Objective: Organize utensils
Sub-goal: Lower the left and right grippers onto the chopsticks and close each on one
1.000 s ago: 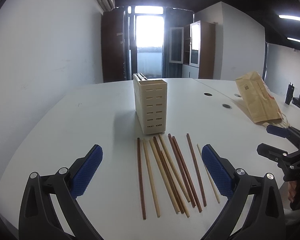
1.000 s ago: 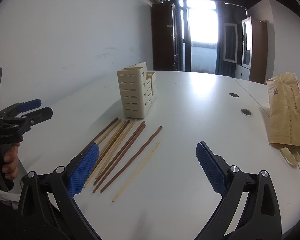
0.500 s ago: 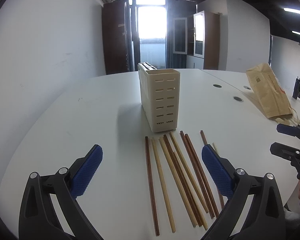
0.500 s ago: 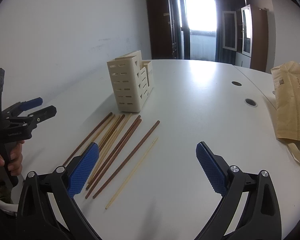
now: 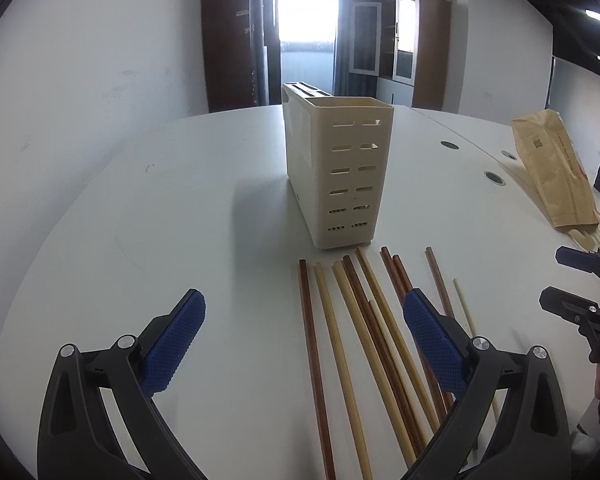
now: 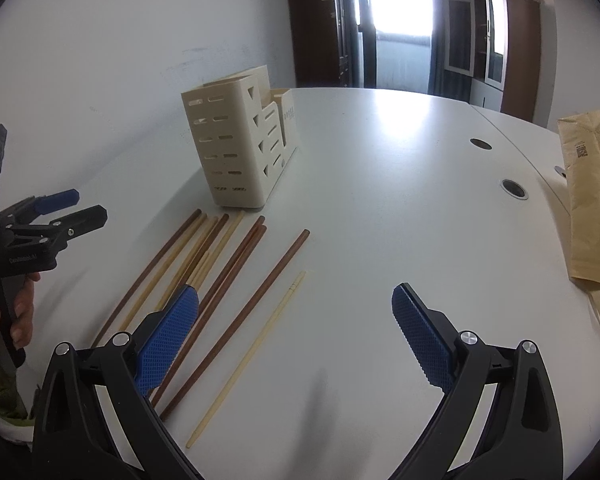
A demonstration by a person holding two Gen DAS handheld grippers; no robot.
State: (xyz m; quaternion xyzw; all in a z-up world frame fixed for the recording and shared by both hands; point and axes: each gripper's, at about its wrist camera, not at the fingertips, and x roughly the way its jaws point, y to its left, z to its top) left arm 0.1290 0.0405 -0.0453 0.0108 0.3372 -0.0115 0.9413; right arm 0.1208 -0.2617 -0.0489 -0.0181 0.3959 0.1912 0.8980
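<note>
1. Two hand-held grippers hover low over the white table [image 5: 180, 208], both released and empty: the left hand-held gripper [image 5: 304, 340] has its blue pads spread wide above the near ends of the chopsticks, and the right hand-held gripper [image 6: 296, 328] is splayed the same way.
2. Just beyond, the chopsticks [image 5: 364, 320] lie flat in a loose fan, dark and pale mixed, some touching; one thin pale chopstick [image 6: 252, 354] lies apart on the right.
3. Farther on, the cream utensil holder [image 5: 340, 172] stands upright, just past their tips.
4. Judged from this, the first pick is in hand: nothing is lifted yet. The next move calls for lowering onto a single stick and pinching it cleanly.
</note>
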